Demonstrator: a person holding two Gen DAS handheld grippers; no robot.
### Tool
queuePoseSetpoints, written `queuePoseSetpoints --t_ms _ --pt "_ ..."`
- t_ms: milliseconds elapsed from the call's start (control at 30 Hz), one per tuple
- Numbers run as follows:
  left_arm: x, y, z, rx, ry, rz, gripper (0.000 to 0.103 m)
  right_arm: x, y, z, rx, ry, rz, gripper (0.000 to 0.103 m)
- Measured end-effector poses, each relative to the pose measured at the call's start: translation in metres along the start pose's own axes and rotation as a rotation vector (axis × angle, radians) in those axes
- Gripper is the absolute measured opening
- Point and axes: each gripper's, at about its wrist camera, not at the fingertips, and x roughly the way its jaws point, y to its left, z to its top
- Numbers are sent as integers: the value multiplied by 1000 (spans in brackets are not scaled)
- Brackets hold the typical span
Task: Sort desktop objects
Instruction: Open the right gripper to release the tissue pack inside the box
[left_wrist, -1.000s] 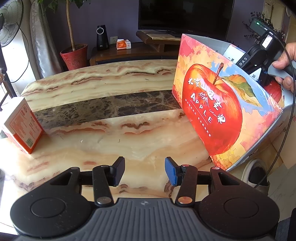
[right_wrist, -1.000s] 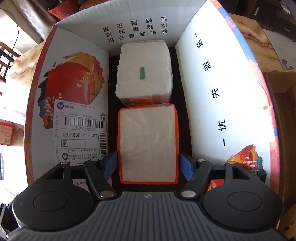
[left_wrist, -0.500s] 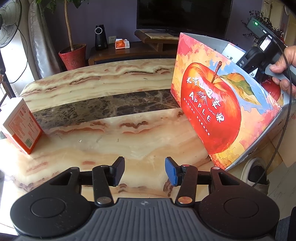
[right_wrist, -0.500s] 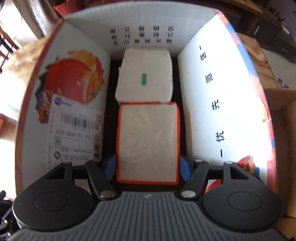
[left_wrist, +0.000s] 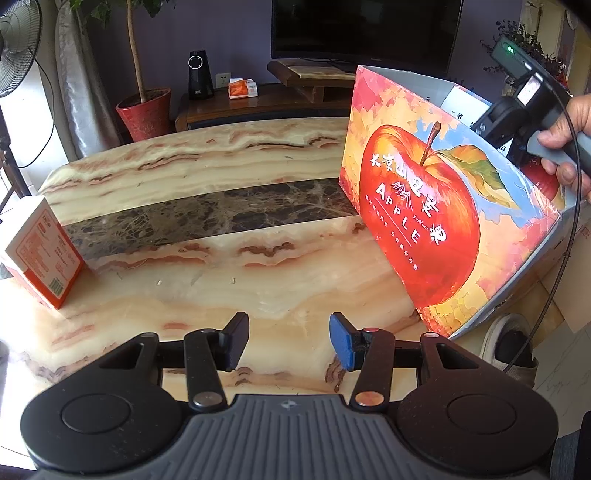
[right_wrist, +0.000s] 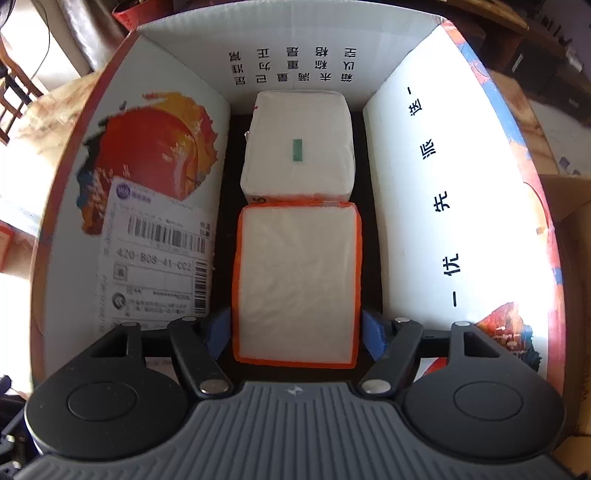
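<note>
Looked like somebody's living room. There was a big TV (left_wrist: 365, 31) on a wooden stand (left_wrist: 266, 105), a potted plant (left_wrist: 142, 99) in a red pot, a fan (left_wrist: 18, 44) in the corner, and a marble table (left_wrist: 221, 229) up front.

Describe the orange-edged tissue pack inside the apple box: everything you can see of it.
The orange-edged tissue pack is a soft rectangular block, its white crinkled plastic face turned up and bordered by an orange rim. It lies flat in the dark channel between the white inner flaps of the apple box, butted against a second, all-white tissue pack bearing a small green tab beyond it. The right claw straddles its near end, blue pads at either side, jaws opening; whether the pads press on it cannot be told.
</note>
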Motion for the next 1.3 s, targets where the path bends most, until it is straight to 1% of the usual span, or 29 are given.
queuePoseSetpoints --t_ms 167,333,367,433,500,533,567,633,800,900,933,1067,1133,1300 --pt "0 0 1 -1 1 2 50 -16 -1 9 -18 -22 54 71" --pt "0 -2 1 0 3 4 50 -26 2 23 -60 23 169 69" --pt "0 -1 1 1 3 4 50 -24 10 28 -83 36 176 65" --pt "1 -1 1 2 4 4 50 -46 14 20 -107 58 190 63" --pt "1 -2 1 4 5 4 50 -63 8 13 -98 88 221 63" --pt "1 -2 1 4 5 5 50 -75 3 3 -85 110 239 63" --pt "1 -2 1 4 5 5 50 -80 -2 -5 -72 131 255 63" --pt "1 -2 1 3 6 5 50 -74 -7 -12 -54 168 270 63" --pt "2 -5 1 12 6 0 50 -55 -22 -26 20 212 250 63" --pt "3 -8 1 23 9 -2 50 -48 -28 -33 61 213 233 63" --pt "3 -9 1 25 10 -2 50 -46 -28 -34 55 215 223 63" --pt "5 -9 0 28 12 0 50 -47 -21 -37 20 188 180 63" --pt "5 -10 0 30 14 2 50 -49 -15 -37 2 141 136 63" --pt "6 -8 0 27 15 5 50 -48 -16 -39 38 131 156 63"
